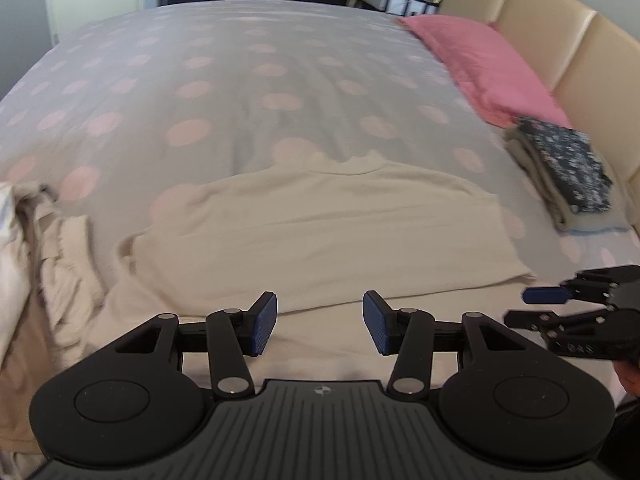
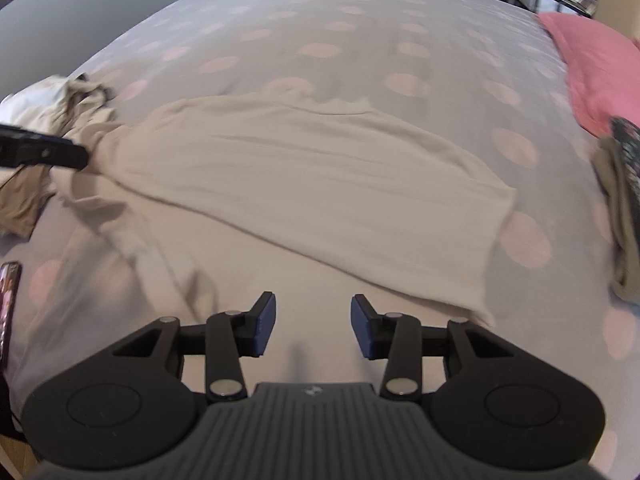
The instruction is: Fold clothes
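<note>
left wrist view: my left claw (image 1: 319,322) wide, nothing between its pads; cream garment (image 1: 320,236) spread flat on the dotted bed (image 1: 240,80) just ahead of it. my right claw (image 2: 313,325) wide, empty, garment ahead.

Small round emblem moulded on the left gripper (image 1: 320,322) body, same emblem on the right gripper (image 2: 313,326) body, faint embossed characters on the right gripper's side, too blurred to read
</note>
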### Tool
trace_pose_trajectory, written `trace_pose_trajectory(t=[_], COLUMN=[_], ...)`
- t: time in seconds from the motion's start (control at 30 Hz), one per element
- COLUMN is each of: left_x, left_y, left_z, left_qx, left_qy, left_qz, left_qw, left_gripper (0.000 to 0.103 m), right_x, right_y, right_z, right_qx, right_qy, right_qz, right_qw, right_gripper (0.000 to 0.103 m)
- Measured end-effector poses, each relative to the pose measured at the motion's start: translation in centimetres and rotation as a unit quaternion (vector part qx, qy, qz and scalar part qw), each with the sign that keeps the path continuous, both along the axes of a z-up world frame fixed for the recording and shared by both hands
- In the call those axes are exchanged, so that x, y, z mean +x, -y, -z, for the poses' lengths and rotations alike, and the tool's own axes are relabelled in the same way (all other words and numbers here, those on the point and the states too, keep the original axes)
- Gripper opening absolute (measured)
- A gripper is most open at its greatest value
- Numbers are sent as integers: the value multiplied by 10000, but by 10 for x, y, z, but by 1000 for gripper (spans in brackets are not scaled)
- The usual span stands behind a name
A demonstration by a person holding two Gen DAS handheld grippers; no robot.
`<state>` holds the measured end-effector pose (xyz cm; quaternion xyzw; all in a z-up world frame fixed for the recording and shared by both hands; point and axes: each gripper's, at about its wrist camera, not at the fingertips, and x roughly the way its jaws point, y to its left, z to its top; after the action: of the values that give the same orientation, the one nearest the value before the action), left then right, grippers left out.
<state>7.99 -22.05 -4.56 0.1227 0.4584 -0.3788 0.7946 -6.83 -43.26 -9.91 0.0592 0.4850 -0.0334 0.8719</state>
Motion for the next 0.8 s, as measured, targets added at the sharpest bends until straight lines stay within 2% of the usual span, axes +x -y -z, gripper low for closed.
trace_pose_trajectory(t=[0.2,0.33,0.43,0.5,0.53,0.57,0.73,0.8], left_x=[24,34,40,42,43,44,48,49], left_y=[-38,-66,-83,-91,-95,-98,-110,-113], left_z=[13,20,18,16,14,13,9,10], left_qx=[268,361,330,307,298,289,283,320], left_qy=[-12,-18,-16,4,22,46,89,102], left_qz=[-647,-1035,-1266,-1409,-1477,-1531,-1764,-1821], left_qw=[9975,9940,9914,9896,9886,9878,9839,9827], left_gripper=[45,46,45,45,46,45,45,45], right_x=[8,11,15,18,19,19,14,11], right_y=[-43,-67,-73,-74,-73,-71,-62,-58], right_z=[10,28,36,37,35,30,-8,-27], right_qx=[115,-158,-347,-376,-355,-265,532,662], right_qy=[28,-133,-115,-84,-81,-53,305,558], right_qz=[-954,-1383,-1430,-1405,-1392,-1383,-1428,-1406], right_qw=[9954,9902,9891,9893,9896,9900,9879,9863], right_gripper=[47,47,45,34,15,6,1,0])
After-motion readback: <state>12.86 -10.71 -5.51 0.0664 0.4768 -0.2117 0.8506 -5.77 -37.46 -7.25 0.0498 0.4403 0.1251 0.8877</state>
